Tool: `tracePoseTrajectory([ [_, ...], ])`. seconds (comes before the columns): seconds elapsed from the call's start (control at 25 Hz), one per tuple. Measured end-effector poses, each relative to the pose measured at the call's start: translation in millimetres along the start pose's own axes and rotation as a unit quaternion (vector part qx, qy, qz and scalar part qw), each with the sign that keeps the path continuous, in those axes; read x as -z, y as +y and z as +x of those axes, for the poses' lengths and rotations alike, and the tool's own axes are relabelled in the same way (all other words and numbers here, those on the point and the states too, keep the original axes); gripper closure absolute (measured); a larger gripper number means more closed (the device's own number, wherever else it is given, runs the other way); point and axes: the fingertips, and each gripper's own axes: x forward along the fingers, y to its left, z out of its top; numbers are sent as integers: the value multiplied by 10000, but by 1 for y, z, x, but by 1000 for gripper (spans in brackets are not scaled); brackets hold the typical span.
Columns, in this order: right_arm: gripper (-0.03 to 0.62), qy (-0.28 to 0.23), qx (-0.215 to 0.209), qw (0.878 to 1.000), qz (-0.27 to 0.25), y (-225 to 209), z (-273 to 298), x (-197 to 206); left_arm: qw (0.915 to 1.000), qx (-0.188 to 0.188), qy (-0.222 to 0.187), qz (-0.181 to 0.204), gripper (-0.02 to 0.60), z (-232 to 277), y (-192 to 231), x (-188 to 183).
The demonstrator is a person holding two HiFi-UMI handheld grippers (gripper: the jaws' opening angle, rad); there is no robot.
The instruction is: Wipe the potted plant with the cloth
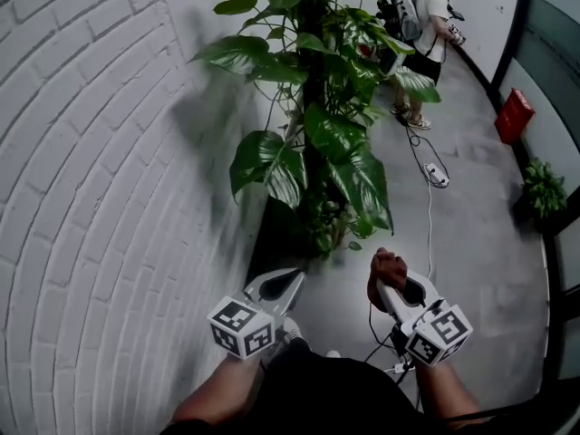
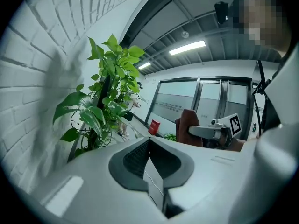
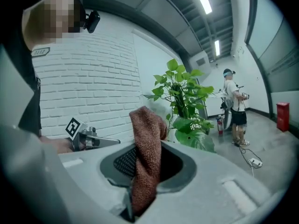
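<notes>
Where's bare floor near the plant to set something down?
Bare floor lies between the plant and the white cable, and more beyond the cable toward the red box. Crowded: the gap by the brick wall, and around the power strip and standing person.

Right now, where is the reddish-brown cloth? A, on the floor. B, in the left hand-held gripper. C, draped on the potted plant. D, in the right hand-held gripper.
D: the right hand-held gripper is shut on the cloth; the left hand-held gripper is shut and empty.
</notes>
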Motion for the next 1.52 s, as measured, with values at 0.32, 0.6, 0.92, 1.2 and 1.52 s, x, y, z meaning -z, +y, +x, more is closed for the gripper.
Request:
tracePoseTrajectory([
  [0.32, 526, 125, -133, 9996, -223, 28, -45, 25, 9998, -142, -49, -128, 565, -26, -47, 21],
  [0.6, 526, 63, -111, 9996, -268, 32, -60, 33, 9996, -250, -106, 29, 565, -44, -62, 29],
  [0.92, 526, 17, -122, 9993, -353, 36, -70, 30, 9990, -408, -134, 153, 565, -53, -69, 29],
  [1.2, 528, 67, -171, 9992, -357, 39, -67, 33, 9988, -440, -130, 158, 565, -55, -67, 30],
  [1.52, 528, 82, -174, 9989, -437, 40, -65, 29, 9988, -436, -186, 157, 565, -51, -66, 28],
])
